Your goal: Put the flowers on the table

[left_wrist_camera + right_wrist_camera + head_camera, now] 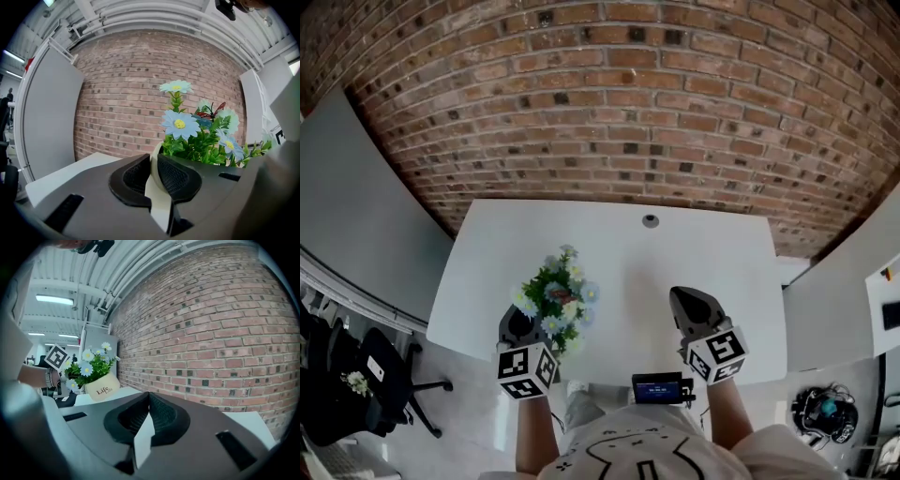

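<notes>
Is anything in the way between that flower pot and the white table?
Nothing visible does. The left hand-held gripper is shut on the rim of the cream pot of blue and white flowers, above the near-left part of the white table. Only a small grey round fitting sits near the far edge, well clear.

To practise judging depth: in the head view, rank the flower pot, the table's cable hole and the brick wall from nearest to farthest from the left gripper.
1. Flower pot: held by its rim in the left gripper, at the near left of the table.
2. Cable hole: far middle of the table.
3. Brick wall: beyond the table's far edge.
</notes>
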Tool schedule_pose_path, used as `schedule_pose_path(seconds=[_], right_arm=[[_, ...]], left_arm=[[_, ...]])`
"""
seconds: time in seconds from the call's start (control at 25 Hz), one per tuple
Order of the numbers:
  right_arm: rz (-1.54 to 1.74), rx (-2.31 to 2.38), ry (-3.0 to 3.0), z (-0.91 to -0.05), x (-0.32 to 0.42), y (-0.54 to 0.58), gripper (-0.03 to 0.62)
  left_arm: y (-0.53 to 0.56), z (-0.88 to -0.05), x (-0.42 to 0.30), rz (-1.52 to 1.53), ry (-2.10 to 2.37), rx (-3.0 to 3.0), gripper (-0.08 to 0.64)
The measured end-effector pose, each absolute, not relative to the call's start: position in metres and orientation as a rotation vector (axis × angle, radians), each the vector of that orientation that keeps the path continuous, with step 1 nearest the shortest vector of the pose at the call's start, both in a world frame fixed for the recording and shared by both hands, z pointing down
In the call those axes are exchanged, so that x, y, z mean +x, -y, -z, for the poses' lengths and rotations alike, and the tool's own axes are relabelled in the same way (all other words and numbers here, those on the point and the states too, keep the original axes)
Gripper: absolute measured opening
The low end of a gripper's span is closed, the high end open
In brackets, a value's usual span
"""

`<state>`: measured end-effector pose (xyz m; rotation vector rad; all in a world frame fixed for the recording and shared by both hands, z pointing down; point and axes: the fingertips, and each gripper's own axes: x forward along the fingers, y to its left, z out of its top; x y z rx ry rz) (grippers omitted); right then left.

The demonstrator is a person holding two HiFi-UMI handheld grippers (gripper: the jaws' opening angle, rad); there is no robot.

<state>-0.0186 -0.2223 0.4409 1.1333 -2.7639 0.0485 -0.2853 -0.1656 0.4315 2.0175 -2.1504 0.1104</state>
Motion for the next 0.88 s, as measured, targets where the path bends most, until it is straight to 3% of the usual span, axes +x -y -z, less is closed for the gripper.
schedule_pose_path(seconds=[0.88], right_arm=[[-0.052, 1.557, 2.562, -0.429, -0.075, 0.248, 0.017]], left_arm=[[0.274, -0.425, -0.346, -0.145, 1.828, 2.357, 0.056]])
